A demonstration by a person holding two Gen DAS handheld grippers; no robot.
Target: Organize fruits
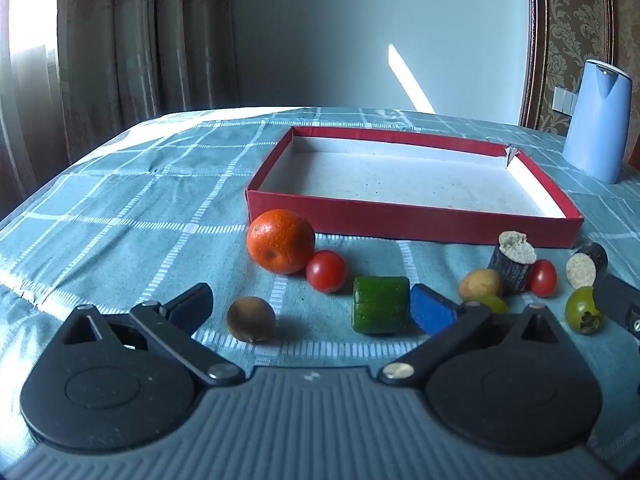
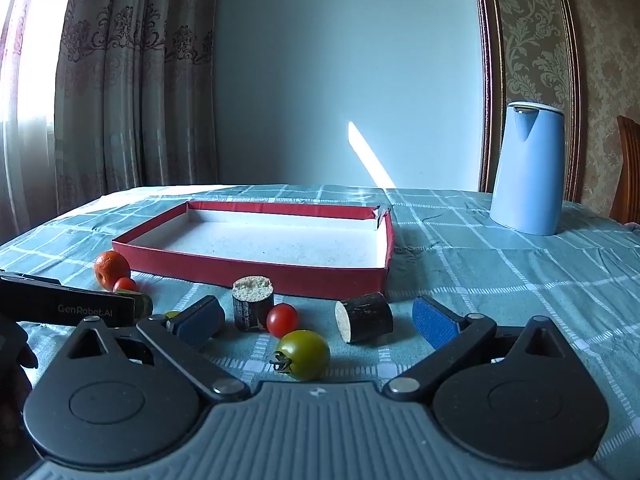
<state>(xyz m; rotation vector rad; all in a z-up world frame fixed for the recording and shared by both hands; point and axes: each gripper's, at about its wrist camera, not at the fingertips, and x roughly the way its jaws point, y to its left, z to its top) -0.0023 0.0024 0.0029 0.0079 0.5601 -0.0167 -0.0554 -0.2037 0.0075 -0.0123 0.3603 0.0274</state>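
Both grippers (image 1: 312, 308) (image 2: 320, 320) spread wide and holding nothing, fruits loose at frame centre before the empty red box (image 2: 248, 276), round green tomato (image 2: 303, 354) likely rolling off if nudged by 1 closing pad.

One orange (image 1: 281, 246), two red tomatoes (image 1: 326, 271), one green tomato (image 2: 303, 354), two dark cut chunks (image 2: 253, 307).
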